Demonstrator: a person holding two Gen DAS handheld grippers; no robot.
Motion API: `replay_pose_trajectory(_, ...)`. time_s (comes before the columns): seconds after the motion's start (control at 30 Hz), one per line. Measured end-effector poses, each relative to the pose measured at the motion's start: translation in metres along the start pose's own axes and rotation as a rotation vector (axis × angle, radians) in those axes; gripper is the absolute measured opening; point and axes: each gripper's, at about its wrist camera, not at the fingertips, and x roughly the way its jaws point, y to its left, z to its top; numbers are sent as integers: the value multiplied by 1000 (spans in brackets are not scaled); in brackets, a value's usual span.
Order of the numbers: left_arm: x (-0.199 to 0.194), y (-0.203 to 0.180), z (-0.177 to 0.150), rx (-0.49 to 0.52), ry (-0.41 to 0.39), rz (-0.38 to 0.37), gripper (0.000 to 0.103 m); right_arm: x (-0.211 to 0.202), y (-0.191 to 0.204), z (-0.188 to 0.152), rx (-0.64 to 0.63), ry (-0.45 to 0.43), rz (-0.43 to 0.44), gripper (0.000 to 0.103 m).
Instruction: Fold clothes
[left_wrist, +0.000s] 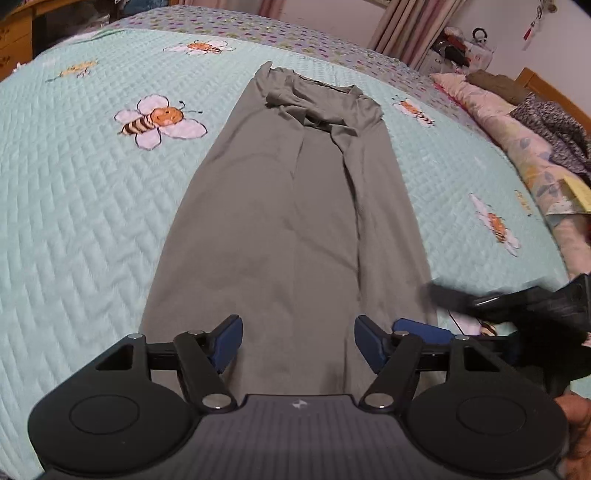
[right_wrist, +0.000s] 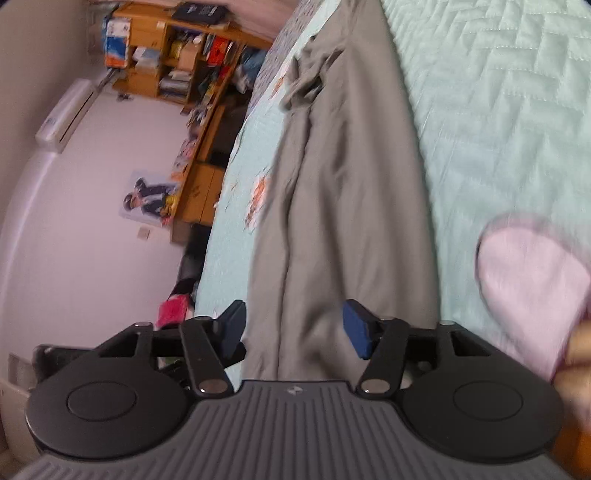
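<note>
- The left gripper (left_wrist: 298, 341) sits nearest the lens, its blue-padded fingers (left_wrist: 231, 341) spread well apart with nothing between them, poised over the near hem of the grey garment (left_wrist: 291, 221).
- A small pale emblem marks the ribbed grey body of the left gripper; no lettering can be read on it.
- The grey garment lies lengthwise on the bed (left_wrist: 74, 206), folded into a long narrow strip, with bunched sleeves at its far end.
- Just to the right of the garment's near corner, in the left wrist view, the right gripper (left_wrist: 517, 306) shows as a dark blur.
- In the right wrist view the right gripper (right_wrist: 293, 328) also has its fingers (right_wrist: 356, 328) wide apart and grips nothing; the grey garment (right_wrist: 351, 184) stretches away beyond them.
- Embroidered bees (left_wrist: 159, 120) dot the mint quilt either side of the garment.
- Beyond the bed, on the garment's far side in the right wrist view, stands a wooden bookshelf (right_wrist: 177, 55); its labels are too blurred to read.
- A poster (right_wrist: 147, 199) hangs on the wall below that shelf, its print illegible.
</note>
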Motion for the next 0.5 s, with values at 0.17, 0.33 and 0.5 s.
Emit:
replay_pose_trajectory(0.17,-7,-6,-15,35,3,-5,72,-9,8,-11,33,-84,103,82)
replay_pose_trajectory(0.33,-2,-22,-31,101,7,-47,73,6,18,-3,-8,-155,-30,82)
replay_pose_trajectory(0.5,4,-24,-28,116,-13,-102,76,34,6,8,12,-37,-80,77)
